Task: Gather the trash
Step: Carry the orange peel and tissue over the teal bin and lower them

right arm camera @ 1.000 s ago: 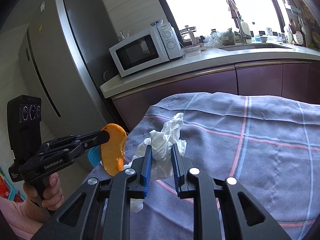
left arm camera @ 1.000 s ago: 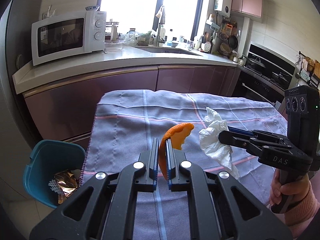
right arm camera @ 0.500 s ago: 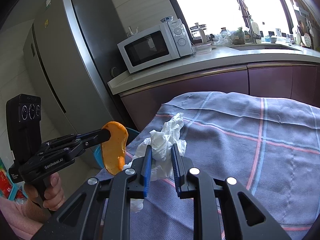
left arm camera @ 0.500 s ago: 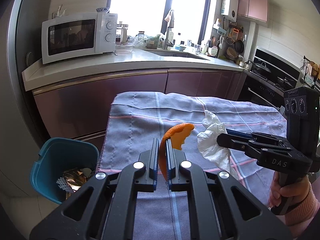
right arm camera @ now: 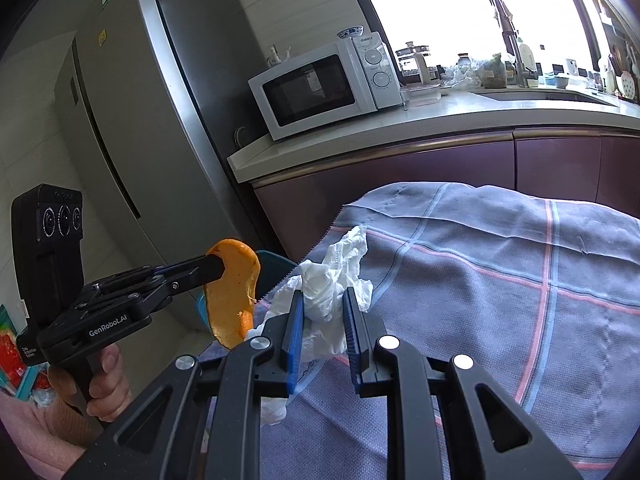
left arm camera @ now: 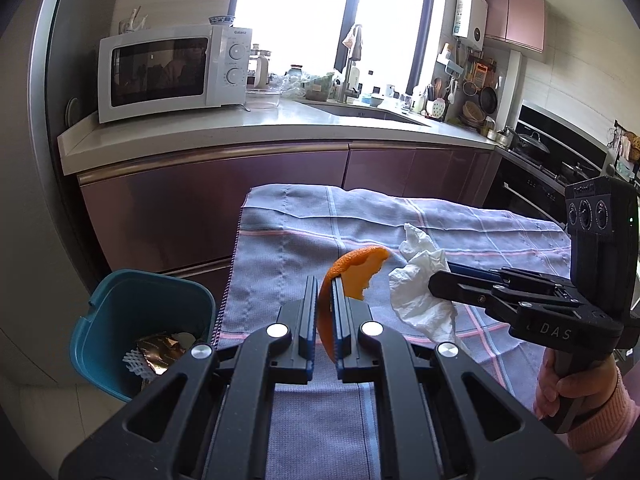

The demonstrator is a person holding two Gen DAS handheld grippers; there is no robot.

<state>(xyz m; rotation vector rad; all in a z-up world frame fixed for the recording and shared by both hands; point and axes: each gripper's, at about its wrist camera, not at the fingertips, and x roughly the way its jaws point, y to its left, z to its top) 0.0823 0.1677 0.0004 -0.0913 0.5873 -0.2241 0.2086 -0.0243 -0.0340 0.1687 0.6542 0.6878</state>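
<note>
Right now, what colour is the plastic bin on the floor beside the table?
The plastic bin is teal blue, clearest in the left wrist view.

A white microwave (left arm camera: 172, 72) stands on the pale kitchen counter (left arm camera: 248, 128) at about ten o'clock in the left wrist view, a blue-and-white bowl (left arm camera: 221, 21) on its top and a clear glass dish (left arm camera: 263, 98) just beside its right side. Along the counter toward one o'clock come a sink faucet (left arm camera: 349, 80) before the bright window (left arm camera: 332, 12) and a black stove (left arm camera: 560, 156) at three o'clock, under pink wall cabinets (left arm camera: 516, 18). In the right wrist view a tall steel refrigerator (right arm camera: 132, 120) fills ten o'clock, and a grey checked cloth (right arm camera: 500, 272) covers the desk at four o'clock.
</note>
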